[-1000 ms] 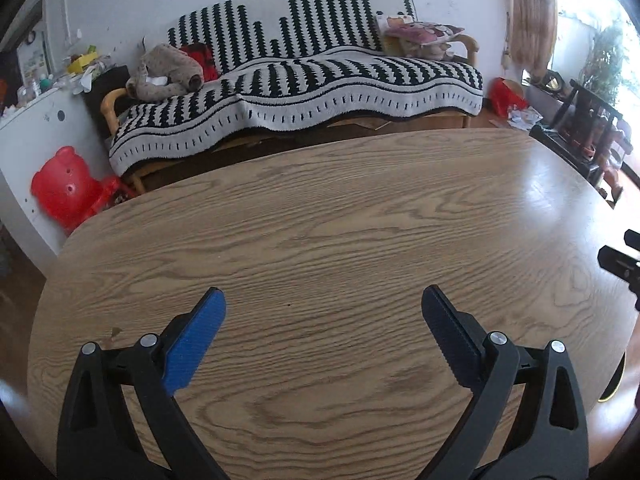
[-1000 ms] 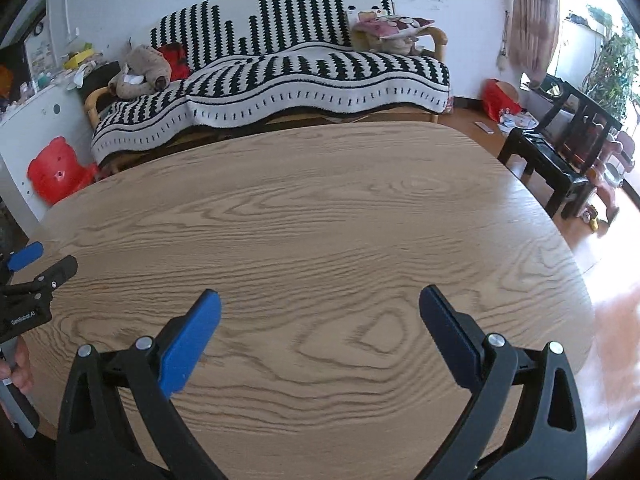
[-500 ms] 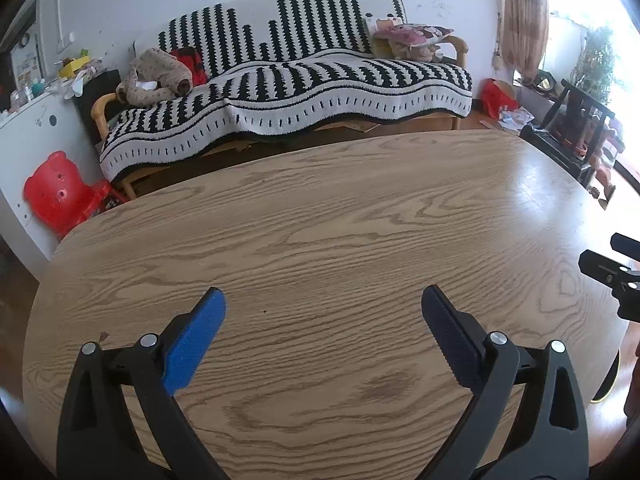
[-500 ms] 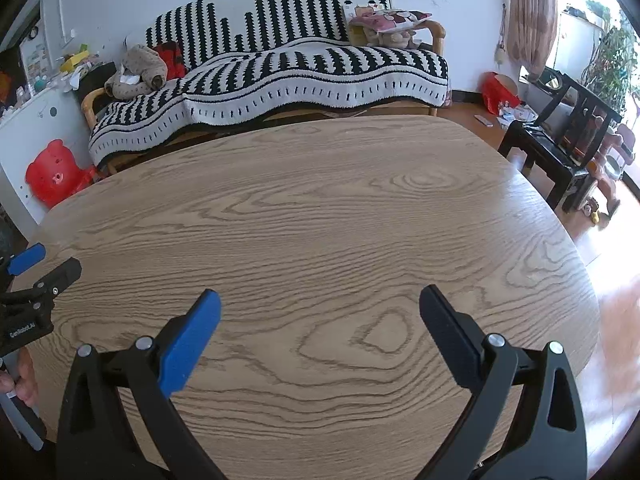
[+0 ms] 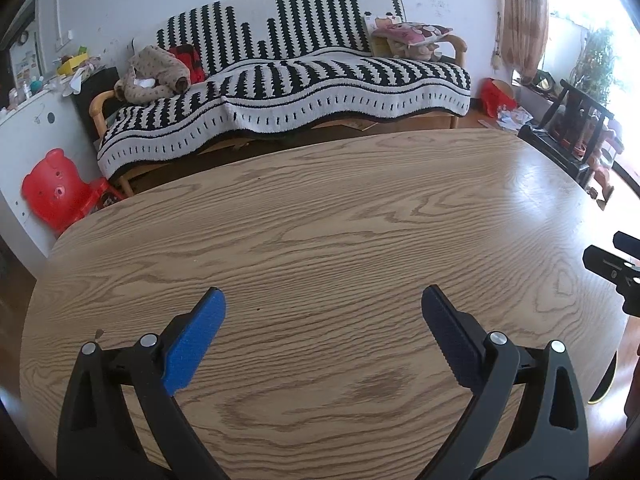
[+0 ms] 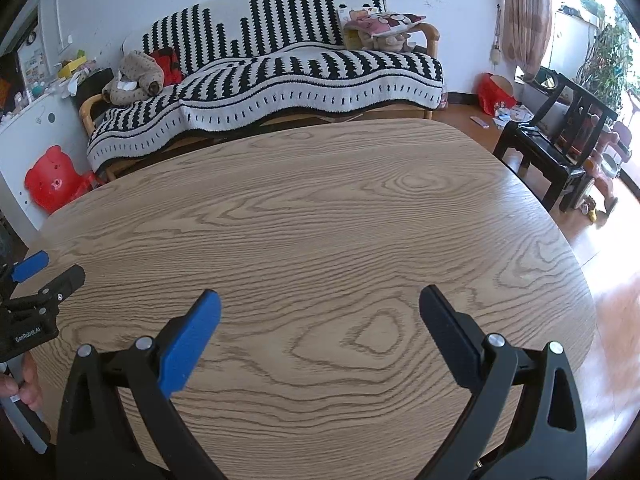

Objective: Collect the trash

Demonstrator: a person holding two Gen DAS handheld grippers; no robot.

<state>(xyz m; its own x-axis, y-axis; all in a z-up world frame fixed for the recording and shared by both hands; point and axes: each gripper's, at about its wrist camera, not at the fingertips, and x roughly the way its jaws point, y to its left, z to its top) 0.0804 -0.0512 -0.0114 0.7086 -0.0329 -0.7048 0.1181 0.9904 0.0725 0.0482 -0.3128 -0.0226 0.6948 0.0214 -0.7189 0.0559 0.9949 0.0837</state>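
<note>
My left gripper (image 5: 323, 300) is open and empty above the near part of an oval wooden table (image 5: 320, 216). My right gripper (image 6: 320, 300) is also open and empty above the same table (image 6: 320, 208). Each gripper shows at the edge of the other's view: the right one in the left wrist view (image 5: 616, 268), the left one in the right wrist view (image 6: 36, 280). No trash shows on the tabletop. A small brown speck (image 5: 98, 333) lies near the table's left edge.
A sofa with a black-and-white striped blanket (image 5: 288, 84) stands behind the table. A red bear-shaped stool (image 5: 56, 188) is at the left. A dark chair (image 6: 560, 136) and a red bag with scattered papers (image 6: 496, 96) are on the floor at the right.
Both grippers have drawn back and risen slightly, so more of the table's near part and the room shows. The jaws stay open.
</note>
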